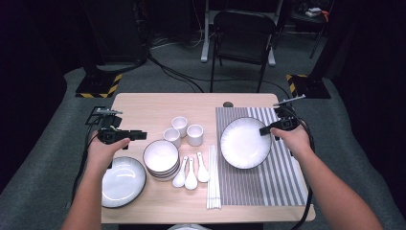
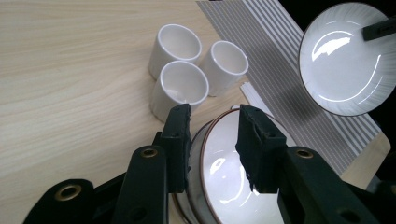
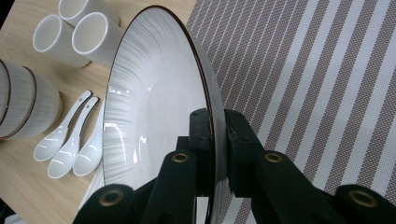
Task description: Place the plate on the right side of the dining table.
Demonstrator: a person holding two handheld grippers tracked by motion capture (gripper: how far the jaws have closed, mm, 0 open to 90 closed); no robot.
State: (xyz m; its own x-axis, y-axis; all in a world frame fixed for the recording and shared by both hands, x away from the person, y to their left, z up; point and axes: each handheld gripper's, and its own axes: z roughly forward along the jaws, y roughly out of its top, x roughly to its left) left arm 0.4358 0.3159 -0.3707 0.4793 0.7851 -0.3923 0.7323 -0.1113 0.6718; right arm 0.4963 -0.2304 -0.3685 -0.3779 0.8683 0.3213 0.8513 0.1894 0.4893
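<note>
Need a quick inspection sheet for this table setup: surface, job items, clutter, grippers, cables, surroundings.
Surface: wooden table, striped placemat on its right side.
Job's things: plate over the placemat, gripped at its rim; stacked bowls centre-left.
Clutter: second plate, three cups, three spoons, white chopsticks.
Grippers: right gripper shut on the plate rim; left gripper open, fingers over the top bowl's rim.
Cables: black cable trails past the right forearm; more on the floor.
Surroundings: black chair behind the table, grey carpet.
</note>
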